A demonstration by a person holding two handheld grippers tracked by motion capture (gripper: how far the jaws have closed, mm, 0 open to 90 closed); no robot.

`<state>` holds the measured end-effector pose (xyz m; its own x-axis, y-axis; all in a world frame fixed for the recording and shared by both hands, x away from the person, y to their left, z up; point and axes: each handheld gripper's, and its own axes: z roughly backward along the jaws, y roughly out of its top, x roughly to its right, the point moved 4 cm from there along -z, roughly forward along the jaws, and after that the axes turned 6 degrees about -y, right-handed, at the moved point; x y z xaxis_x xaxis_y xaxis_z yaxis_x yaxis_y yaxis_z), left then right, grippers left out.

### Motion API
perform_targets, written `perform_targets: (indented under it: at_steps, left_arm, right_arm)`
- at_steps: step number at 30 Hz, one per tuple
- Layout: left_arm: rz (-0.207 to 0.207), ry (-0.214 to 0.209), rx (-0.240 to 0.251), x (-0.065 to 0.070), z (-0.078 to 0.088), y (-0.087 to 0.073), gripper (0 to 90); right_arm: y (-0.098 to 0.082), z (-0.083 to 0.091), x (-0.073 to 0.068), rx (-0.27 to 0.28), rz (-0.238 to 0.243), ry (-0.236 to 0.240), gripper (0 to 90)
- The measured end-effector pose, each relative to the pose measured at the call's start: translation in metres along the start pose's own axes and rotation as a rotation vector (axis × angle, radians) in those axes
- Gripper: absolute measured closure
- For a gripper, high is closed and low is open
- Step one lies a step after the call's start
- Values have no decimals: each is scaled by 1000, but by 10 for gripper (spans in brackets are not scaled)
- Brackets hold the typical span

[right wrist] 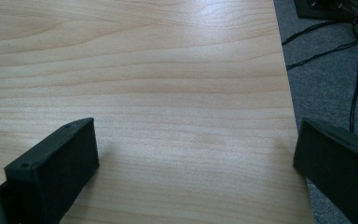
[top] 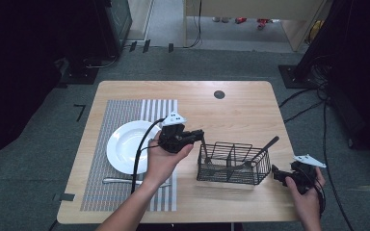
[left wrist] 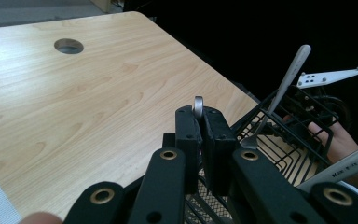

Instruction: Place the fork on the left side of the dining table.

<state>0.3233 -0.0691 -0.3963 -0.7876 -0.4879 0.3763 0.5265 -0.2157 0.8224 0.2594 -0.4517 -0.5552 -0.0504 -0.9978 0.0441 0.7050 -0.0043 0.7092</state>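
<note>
Two tools are mine: the left tool (left wrist: 199, 122) pinches a metal utensil handle (left wrist: 198, 105) above the wire basket (top: 233, 164) on the worktop (top: 241, 110), while the right tool (right wrist: 196, 154) rests spread wide beside it.

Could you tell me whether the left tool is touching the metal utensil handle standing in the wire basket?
Touching: in the left gripper view, the left tool is clamped on the metal utensil handle, whose rounded end pokes above its pads.

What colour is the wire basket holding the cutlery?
Black, seen best in the high view: the rectangular black wire basket on the wooden table.
</note>
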Motion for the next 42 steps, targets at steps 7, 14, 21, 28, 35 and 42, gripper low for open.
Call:
perform_targets:
  at_steps: [7,14,21,28,35,42]
  left_arm:
    - [2,-12,5,0,-3,2,873]
    - [40,-26,26,-5,-4,4,812]
    - [32,-46,34,-6,-2,4,884]
    - [47,-82,89,-5,9,11,886]
    - [39,-79,146,4,26,22,887]
    - [44,-69,221,4,44,31,887]
  right_arm:
    - [0,0,0,1,1,0,0]
    - [0,0,0,0,0,-1,0]
    - [0,0,0,0,0,-1,0]
    - [0,0,0,-1,-1,-1,0]
    - [0,0,0,-1,-1,-1,0]
    - [0,0,0,0,0,-1,0]
